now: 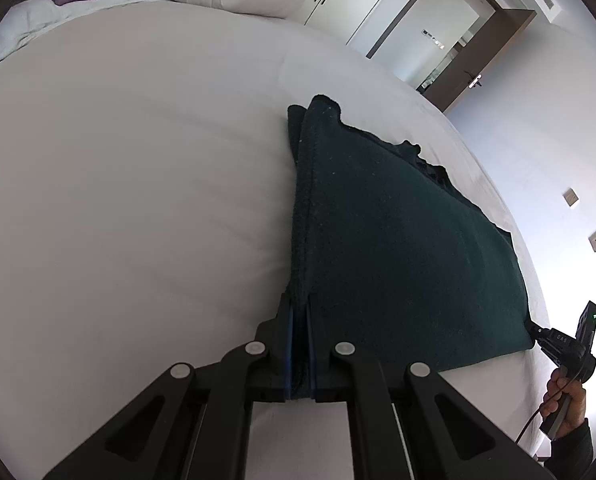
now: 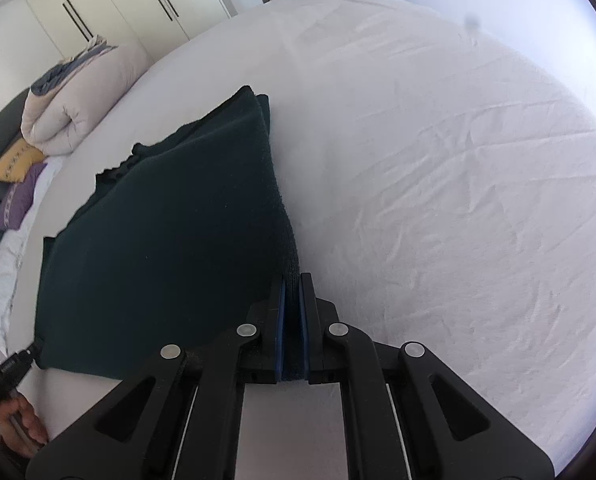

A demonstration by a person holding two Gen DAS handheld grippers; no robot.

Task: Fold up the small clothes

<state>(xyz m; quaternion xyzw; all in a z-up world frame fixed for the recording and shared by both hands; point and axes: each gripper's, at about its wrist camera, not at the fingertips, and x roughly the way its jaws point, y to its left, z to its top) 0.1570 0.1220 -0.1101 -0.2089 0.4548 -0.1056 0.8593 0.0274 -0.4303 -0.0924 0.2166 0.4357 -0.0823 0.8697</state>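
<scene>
Mid-fold: left tool (image 1: 301, 312) and right tool (image 2: 292, 292) each clamped on a near corner of the dark green garment (image 1: 397, 240) on the bed (image 1: 138, 200); next, likely carry both corners forward evenly.

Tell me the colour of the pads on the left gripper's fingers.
Blue. The pads on the left gripper show best in the left wrist view, clamping the dark green cloth.

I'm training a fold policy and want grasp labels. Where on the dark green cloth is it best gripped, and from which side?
Probably the two near corners of the dark green knitted cloth, approached low from the near edge of the white bed sheet. Its doubled side edges run into the left claw and right claw, each shut on a corner.
</scene>
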